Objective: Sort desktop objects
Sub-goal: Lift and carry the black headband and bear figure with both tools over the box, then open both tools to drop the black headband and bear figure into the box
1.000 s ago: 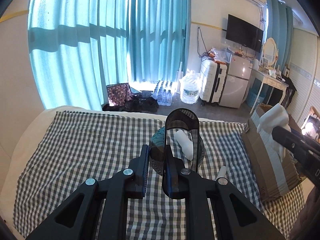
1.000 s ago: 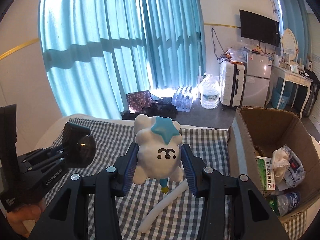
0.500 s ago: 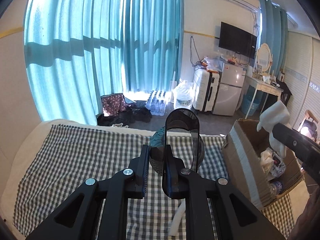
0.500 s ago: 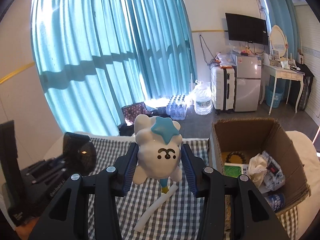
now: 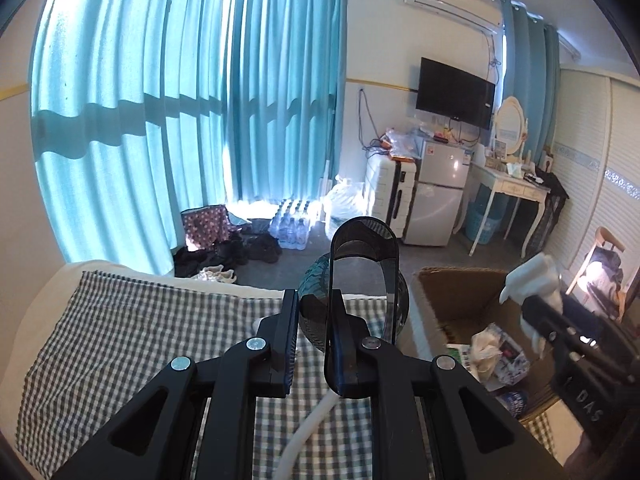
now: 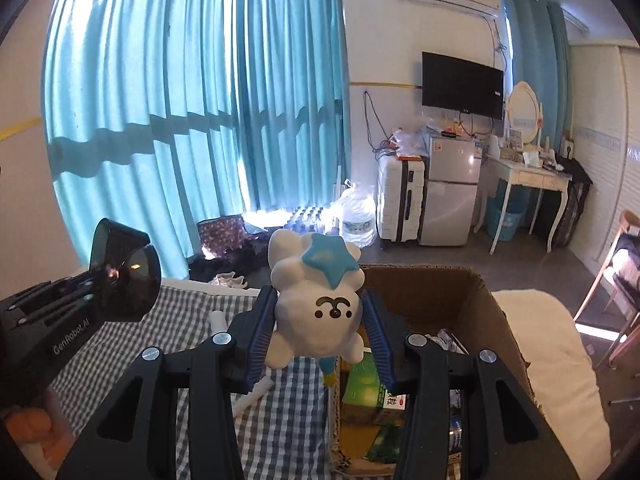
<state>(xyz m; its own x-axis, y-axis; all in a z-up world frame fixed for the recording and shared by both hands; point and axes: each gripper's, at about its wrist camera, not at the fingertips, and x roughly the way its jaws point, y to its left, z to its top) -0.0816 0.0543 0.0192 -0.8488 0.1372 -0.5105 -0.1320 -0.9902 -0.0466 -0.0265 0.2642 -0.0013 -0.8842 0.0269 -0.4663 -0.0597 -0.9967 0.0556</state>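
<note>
Right gripper (image 6: 316, 336) jaws clamped on white bear toy (image 6: 314, 312), glossy, lumpy, blue star on top, held over near rim of cardboard box (image 6: 496, 320). Left gripper (image 5: 312, 332) jaws nearly together, pinching smoky dark plastic cup (image 5: 362, 280) by its thin wall, left of the box. Risks: rounded slick toy could squirt from pads; cup could twist on thin-wall grip. Checked cloth (image 5: 140, 320) left of box, white tube (image 5: 308, 432) on it.
</note>
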